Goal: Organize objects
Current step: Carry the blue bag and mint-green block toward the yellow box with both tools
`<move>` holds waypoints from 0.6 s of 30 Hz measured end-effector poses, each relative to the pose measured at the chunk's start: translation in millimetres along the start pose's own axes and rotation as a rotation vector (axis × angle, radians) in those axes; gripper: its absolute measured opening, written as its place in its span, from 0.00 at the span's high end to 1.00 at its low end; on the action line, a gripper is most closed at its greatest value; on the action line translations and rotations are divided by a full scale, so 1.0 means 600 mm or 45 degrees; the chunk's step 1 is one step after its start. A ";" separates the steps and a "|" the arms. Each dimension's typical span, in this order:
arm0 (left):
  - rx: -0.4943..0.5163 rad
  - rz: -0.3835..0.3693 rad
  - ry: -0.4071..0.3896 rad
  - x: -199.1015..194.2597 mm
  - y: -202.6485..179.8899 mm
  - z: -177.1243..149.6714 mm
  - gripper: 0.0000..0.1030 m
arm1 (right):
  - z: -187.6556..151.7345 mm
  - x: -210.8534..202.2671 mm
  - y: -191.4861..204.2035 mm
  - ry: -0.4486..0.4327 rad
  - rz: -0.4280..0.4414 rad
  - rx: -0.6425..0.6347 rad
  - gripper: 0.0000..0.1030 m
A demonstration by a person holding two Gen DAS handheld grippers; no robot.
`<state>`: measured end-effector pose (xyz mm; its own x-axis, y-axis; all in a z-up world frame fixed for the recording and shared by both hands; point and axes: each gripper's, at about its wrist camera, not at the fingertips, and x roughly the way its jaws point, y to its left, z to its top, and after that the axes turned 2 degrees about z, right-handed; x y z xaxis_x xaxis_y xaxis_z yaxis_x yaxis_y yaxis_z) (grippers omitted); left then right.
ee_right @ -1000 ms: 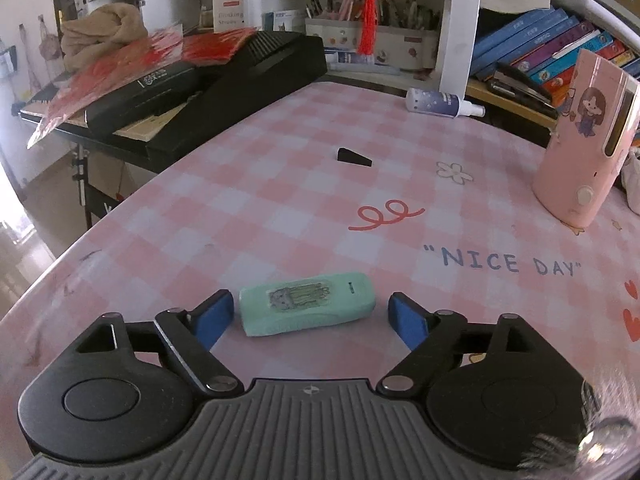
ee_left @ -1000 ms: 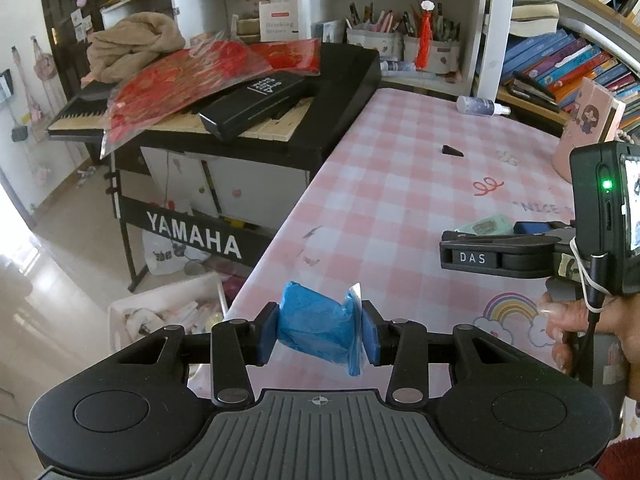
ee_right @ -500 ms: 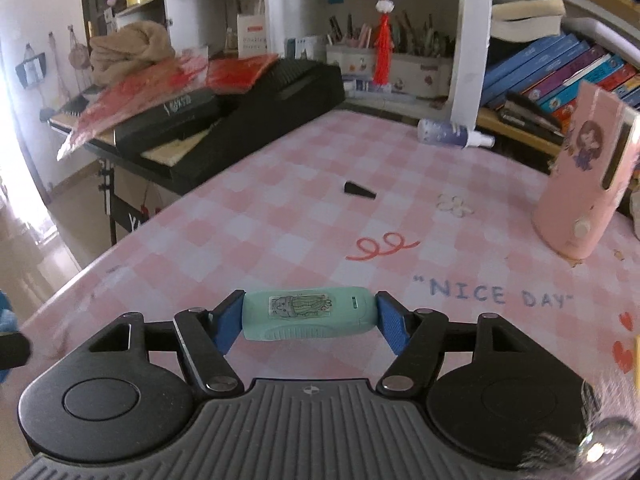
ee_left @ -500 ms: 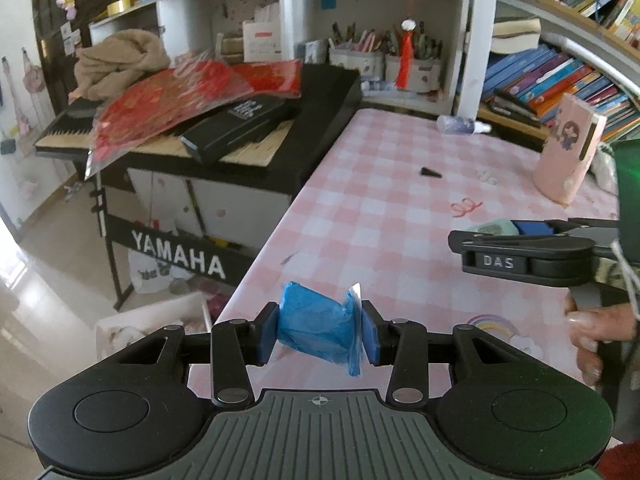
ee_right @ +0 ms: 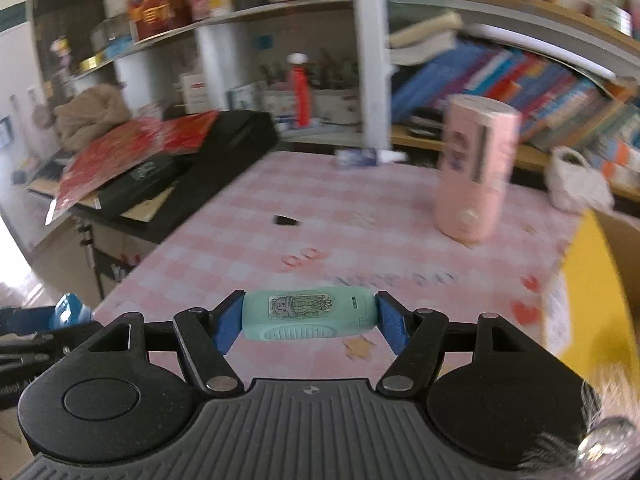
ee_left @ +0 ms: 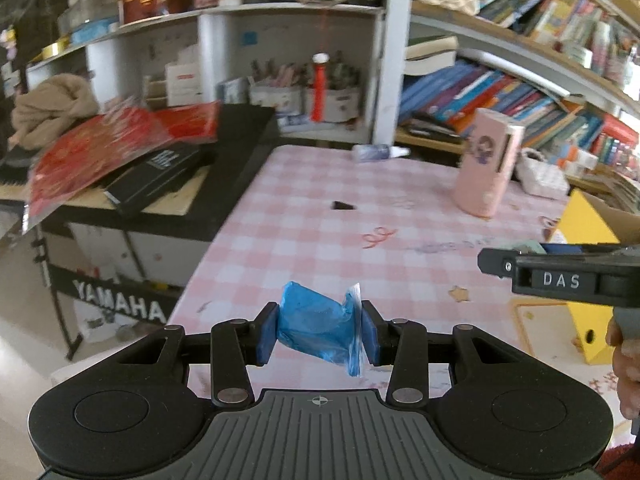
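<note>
Left gripper [ee_left: 319, 333]: jaws drawn close together, both blue pads pressing the sides of a crumpled blue packet [ee_left: 316, 330]; nothing else between them.
Blue packet: held clear of the table, tilted, its clear crimped end sticking up and down by the pad at 3 o'clock; in the right wrist view a blue corner of it shows at 9 o'clock [ee_right: 70, 309].
Right gripper [ee_right: 310, 317]: jaws about half apart, clamped on the 2 ends of a mint-green case [ee_right: 310, 314]. They have just been closing, with the case between them.
Mint-green case: lying crosswise between the pads, long axis level, sticker with a small drawing facing up, ribbed strip on the near edge; lifted off the table.
Right gripper in the left wrist view: at 3 o'clock [ee_left: 560, 276], seen side-on with "DAS" on it, a hand [ee_left: 624, 360] below it at the frame edge.
Table [ee_left: 304, 240]: pink and white check cloth under both grippers.
Pink container [ee_right: 472, 168]: upright on the table at 1 o'clock from the case, well apart.
Small black piece [ee_right: 286, 221]: on the cloth at 12 o'clock, well apart.
Yellow box [ee_right: 592, 288]: at 3 o'clock, near the right gripper; the view is blurred there.
Keyboard [ee_left: 168, 184]: off the table's edge at 10 o'clock, with red sheets on top.
</note>
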<state>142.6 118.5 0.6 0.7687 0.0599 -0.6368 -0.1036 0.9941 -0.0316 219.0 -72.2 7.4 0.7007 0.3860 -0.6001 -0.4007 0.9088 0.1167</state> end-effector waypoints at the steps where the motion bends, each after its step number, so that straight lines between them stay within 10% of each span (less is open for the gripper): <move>1: 0.006 -0.019 -0.003 -0.002 -0.004 -0.002 0.61 | -0.005 -0.007 -0.004 0.002 -0.022 0.007 0.35; 18: 0.120 -0.226 -0.049 -0.065 -0.036 -0.047 0.61 | -0.081 -0.124 0.007 -0.030 -0.222 0.056 0.35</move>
<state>97.1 92.1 4.1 0.7933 -0.1151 -0.5978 0.0935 0.9934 -0.0671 136.6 -104.7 14.1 0.7710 0.2249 -0.5959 -0.2458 0.9682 0.0473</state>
